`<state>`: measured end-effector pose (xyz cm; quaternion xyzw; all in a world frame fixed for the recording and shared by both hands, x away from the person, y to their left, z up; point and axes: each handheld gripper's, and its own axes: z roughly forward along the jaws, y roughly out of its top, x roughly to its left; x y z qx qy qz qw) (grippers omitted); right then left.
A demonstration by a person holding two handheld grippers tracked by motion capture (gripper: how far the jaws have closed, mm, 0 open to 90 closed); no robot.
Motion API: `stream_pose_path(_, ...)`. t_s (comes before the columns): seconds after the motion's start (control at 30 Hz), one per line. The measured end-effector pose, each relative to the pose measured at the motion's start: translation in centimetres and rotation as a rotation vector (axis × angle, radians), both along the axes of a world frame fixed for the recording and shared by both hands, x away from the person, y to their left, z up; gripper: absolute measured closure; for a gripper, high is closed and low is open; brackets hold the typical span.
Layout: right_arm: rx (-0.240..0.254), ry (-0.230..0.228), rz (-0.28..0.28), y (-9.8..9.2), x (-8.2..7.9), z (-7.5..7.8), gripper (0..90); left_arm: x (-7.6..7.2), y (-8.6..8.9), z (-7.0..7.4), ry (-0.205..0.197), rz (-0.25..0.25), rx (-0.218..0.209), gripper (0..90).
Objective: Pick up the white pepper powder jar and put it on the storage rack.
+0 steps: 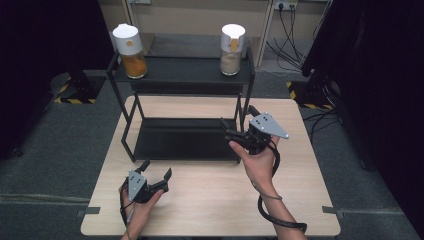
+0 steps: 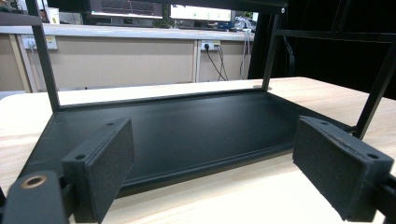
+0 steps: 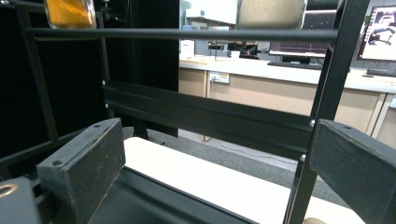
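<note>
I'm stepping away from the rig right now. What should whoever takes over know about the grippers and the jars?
Left gripper: open, holds nothing, low over the table's front, facing the rack's lower shelf.
Right gripper: open, holds nothing, at the rack's right front post.
Orange-filled jar and beige-filled jar: upright on the top shelf, left and right ends.
Done: nothing grasped yet.
Left: likely reaching for a jar; neither is touched.

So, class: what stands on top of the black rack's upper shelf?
Two white-capped jars stand on the upper shelf: an orange-filled jar at its left end, a beige-filled jar at its right. The shelf hides whatever is directly beneath it at the back.
</note>
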<state>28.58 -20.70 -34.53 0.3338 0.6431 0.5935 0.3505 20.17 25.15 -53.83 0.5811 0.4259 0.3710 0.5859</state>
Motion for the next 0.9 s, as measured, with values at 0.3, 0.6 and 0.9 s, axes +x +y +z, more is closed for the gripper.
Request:
stream_pose_path(0.3,0.005,0.012,-0.001,-0.5,-0.3,-1.2,3.7,0.0,0.0,0.0,-0.002,0.001,0.003,12.6)
stream_pose_path(0.6,0.009,0.034,-0.005,-1.0,-0.7,-2.3,3.7,0.0,0.0,0.0,-0.002,0.000,0.005,12.6)
stream_pose_path(0.9,0.013,0.060,-0.008,-1.4,-0.9,-3.5,3.7,-0.1,-0.1,0.0,-0.005,0.002,0.004,12.5)
